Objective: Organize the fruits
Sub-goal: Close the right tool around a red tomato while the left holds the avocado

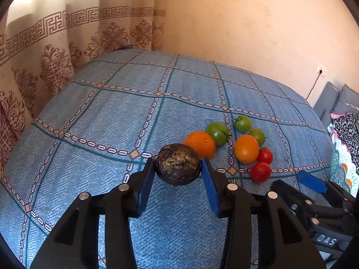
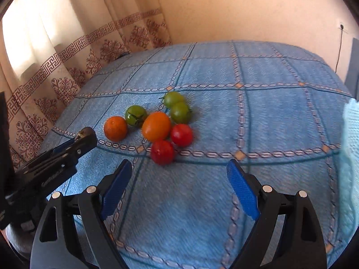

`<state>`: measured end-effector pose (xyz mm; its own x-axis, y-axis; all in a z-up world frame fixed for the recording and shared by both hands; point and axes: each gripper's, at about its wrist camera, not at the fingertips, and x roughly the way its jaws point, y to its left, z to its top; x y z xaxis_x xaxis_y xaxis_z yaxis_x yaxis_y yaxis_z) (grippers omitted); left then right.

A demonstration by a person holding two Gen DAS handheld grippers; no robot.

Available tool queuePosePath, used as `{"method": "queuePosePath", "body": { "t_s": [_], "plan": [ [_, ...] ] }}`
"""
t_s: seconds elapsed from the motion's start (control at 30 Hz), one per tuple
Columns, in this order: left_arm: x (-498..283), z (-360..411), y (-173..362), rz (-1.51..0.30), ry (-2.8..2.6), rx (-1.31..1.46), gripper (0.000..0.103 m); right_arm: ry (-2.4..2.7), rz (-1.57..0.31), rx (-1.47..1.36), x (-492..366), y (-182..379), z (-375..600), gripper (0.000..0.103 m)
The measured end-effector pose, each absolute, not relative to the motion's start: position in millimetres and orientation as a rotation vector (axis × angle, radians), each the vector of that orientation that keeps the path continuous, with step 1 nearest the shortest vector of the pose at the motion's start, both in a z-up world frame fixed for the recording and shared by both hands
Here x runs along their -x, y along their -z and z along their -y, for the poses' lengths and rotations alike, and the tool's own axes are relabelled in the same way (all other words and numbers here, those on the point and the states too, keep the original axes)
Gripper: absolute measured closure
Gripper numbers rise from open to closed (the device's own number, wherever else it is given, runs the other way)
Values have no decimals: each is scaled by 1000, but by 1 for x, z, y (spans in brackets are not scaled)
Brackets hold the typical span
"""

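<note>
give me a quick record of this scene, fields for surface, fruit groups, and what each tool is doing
surface: blue checked cloth
left tool: shut on a dark brown wrinkled fruit, held clear of the cloth
right tool: open, nothing between its pads, near the pile
green fruits: three
orange fruits: two
red fruits: two
layout: seven loose fruits clustered together, colours mixed
</note>
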<state>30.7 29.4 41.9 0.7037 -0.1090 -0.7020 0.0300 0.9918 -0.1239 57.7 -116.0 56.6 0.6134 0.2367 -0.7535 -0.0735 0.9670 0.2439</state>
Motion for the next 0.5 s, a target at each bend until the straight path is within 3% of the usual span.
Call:
{"method": "queuePosePath", "body": {
  "t_s": [0.5],
  "plan": [
    [-33, -37, -35, -813, 57, 129, 60, -197, -932, -135, -85, -42, 82, 61]
  ]
}}
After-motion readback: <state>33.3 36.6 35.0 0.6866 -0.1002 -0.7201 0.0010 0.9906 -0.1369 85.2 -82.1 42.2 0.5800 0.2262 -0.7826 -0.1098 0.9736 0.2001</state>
